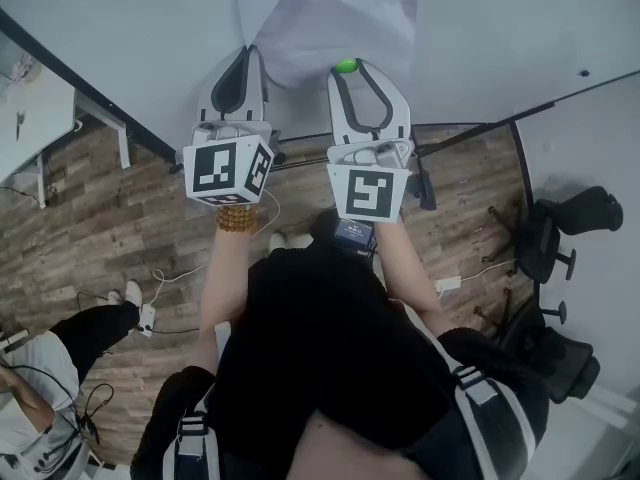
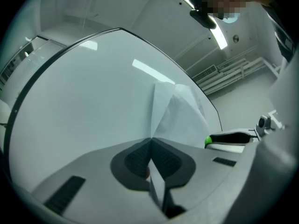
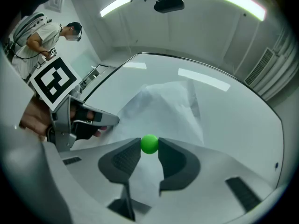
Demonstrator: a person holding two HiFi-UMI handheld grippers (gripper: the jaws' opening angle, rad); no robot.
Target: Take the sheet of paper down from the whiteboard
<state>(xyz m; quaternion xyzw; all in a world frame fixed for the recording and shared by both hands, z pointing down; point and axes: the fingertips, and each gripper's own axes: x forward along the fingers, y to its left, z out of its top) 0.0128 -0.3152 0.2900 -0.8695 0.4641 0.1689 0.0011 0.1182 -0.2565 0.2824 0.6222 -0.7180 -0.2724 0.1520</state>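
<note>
Whiteboard (image 1: 500,28) with a rumpled sheet of paper (image 1: 330,18) against its face.

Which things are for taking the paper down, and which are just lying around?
For the job: sheet of paper, whiteboard, green magnet, left gripper, right gripper.
Just around: office chairs, desk.

The white sheet of paper (image 1: 330,18) hangs creased and bulging away from the whiteboard (image 1: 130,38); its lower left edge is pinched in the left tool (image 2: 150,143); a green ball (image 3: 149,144) at its lower right sits clamped in the right tool (image 3: 149,143).
</note>
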